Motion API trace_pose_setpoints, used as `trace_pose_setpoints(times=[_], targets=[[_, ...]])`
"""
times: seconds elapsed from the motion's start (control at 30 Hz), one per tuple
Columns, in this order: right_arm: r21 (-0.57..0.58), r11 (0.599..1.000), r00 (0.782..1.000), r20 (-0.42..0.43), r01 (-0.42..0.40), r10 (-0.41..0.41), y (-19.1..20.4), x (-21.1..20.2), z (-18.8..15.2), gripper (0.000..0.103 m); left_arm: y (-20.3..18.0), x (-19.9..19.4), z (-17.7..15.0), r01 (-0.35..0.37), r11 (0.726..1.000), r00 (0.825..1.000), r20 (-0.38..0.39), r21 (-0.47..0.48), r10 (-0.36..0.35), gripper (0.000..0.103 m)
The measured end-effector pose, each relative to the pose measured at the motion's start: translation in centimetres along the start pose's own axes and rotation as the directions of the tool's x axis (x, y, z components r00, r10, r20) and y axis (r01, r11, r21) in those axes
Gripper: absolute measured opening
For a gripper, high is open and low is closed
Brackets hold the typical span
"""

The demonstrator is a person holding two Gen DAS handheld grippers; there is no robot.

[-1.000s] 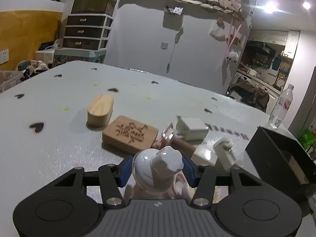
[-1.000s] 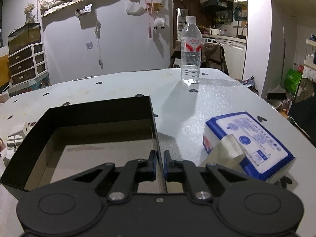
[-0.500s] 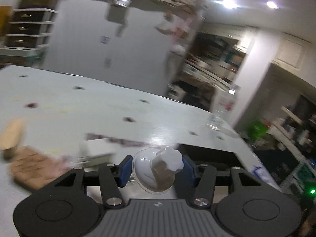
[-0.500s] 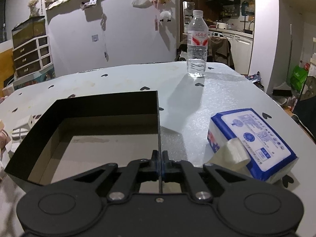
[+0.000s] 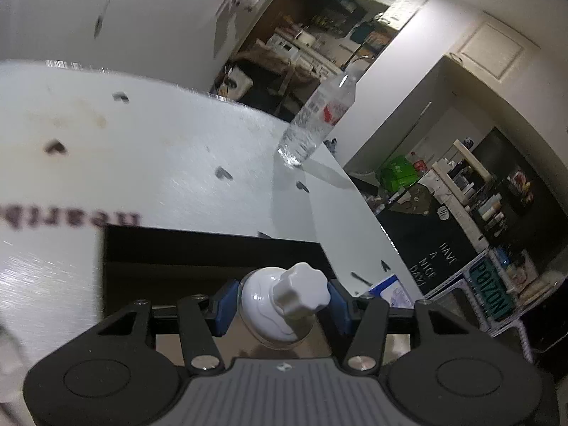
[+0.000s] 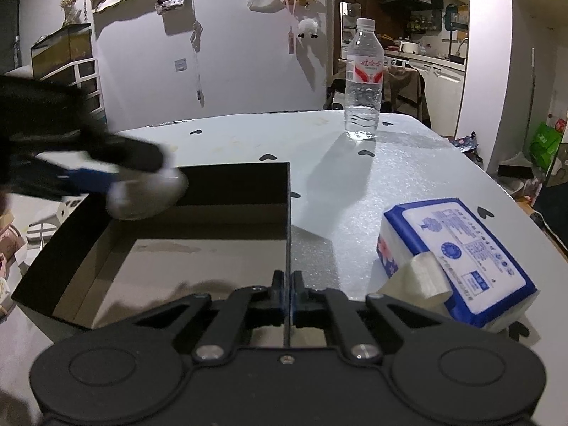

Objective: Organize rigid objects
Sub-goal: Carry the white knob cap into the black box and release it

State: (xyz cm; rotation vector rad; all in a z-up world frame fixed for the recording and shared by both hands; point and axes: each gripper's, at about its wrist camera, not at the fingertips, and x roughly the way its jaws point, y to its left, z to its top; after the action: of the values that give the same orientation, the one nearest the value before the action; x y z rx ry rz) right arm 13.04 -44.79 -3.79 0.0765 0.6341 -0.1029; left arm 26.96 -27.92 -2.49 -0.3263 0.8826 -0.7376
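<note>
Your left gripper [image 5: 280, 305] is squeezing a small white jar with a bumpy knob lid [image 5: 284, 305] between its blue pads [image 5: 223, 305]. You are holding the jar over the near left corner of the black box [image 6: 234, 191], and it is not touching the box floor. In the right wrist view the jar [image 6: 147, 195] and the left gripper look blurry above the box's left wall.

Your right gripper [image 6: 287, 291] is pinching the thin right wall of the black box, with its jaws pressed tight on that wall. The box is open on top and looking bare inside.

A water bottle [image 6: 364, 81] is standing on the white table [image 6: 355, 184] behind the box. Its red and white label has writing too small to read. A blue and white pack of tissues [image 6: 458, 262] is lying to the right of the box, apart from it, and its small print is not clear enough to read either.

Dark letters on the table [image 5: 71, 218] are showing upside down and blurry. Off past the table, a green sign [image 5: 491, 293] is reading "POISON", and a dark cloth [image 5: 433, 259] is reading "HAVE A NICE DAY".
</note>
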Motion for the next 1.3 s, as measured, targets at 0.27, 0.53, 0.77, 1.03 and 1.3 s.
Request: trace_pose_setpoints(times=[0.27, 0.53, 0.77, 1.03, 1.3], targets=[[-0.018, 1.0, 1.0, 0.003, -0.021, 0.021, -0.1, -0.1, -0.1, 0.004, 0.0, 4.0, 0.3, -0.014, 0.998, 1.0, -0.018, -0.068, 0.013, 0.054], [-0.018, 0.999, 1.0, 0.005, -0.031, 0.031, -0.2, 0.0, 0.0, 0.004, 0.3, 6.5, -0.1, -0.029, 0.99, 0.998, -0.054, -0.137, 0.022, 0.054], [-0.022, 0.999, 0.999, 0.002, -0.036, 0.036, -0.3, 0.0, 0.1, 0.005, 0.8, 7.4, -0.2, -0.053, 0.984, 0.998, -0.054, -0.168, 0.045, 0.06], [-0.014, 0.999, 0.999, -0.002, -0.035, 0.035, -0.3, 0.1, 0.2, 0.005, 0.8, 7.1, 0.0, -0.057, 0.984, 0.998, -0.037, -0.171, 0.051, 0.083], [-0.005, 0.999, 0.999, -0.005, -0.037, 0.037, -0.5, 0.1, 0.3, 0.005, -0.4, 3.7, -0.1, -0.013, 0.994, 1.0, 0.005, -0.105, 0.014, 0.099]])
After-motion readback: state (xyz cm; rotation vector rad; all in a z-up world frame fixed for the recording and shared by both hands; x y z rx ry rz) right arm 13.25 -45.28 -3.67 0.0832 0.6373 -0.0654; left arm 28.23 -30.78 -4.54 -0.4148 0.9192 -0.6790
